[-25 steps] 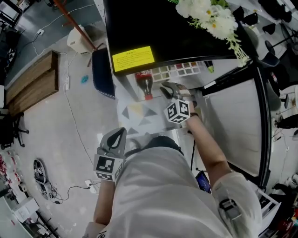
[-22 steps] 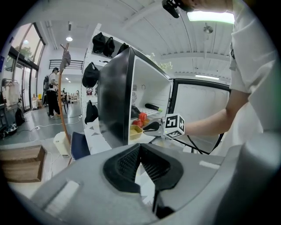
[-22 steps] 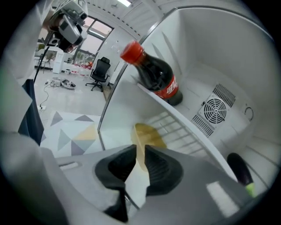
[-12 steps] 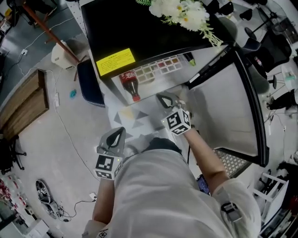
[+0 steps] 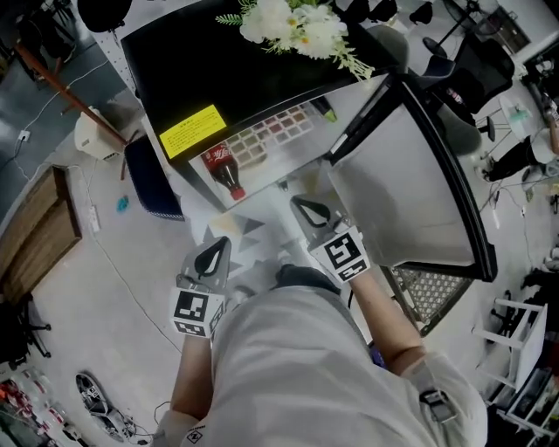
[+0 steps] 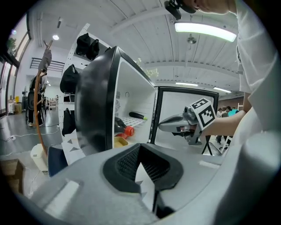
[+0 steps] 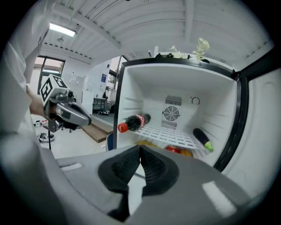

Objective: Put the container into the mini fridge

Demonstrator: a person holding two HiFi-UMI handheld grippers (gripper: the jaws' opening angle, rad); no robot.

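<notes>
Grey plastic left tool [image 6: 140, 154]: black pads closed together, nothing between them. Right tool [image 7: 139, 154] the same, pads pressed shut and empty. Both are held low in front of the person, left one level with the fridge's [image 7: 145, 88] outer side wall, right one facing straight into the open cavity. So the right is the nearer one to the opening.

Neither tool carries a container. The only likely candidate is a yellow tub [image 6: 121, 141] on the fridge's bottom level, under the wire shelf [image 7: 171, 134] and just below the cola bottle [image 7: 134, 122]. It is mostly hidden, so I can't tell its shape or long axis. From the right tool it lies ahead and slightly down; from the left tool it is ahead and to the right, past the side wall's edge.

The bottle lies on its side on the shelf with its cap towards the opening. A dark vegetable [image 7: 203, 138] is at the shelf's right end, and red and orange produce sits below. The door [image 5: 402, 192] is swung wide to the right. Flowers [image 5: 293, 22] sit on the black top.

Judgement: if that tub is the container, it is already inside, with only the door left to close; the right tool is the nearer to the door.
</notes>
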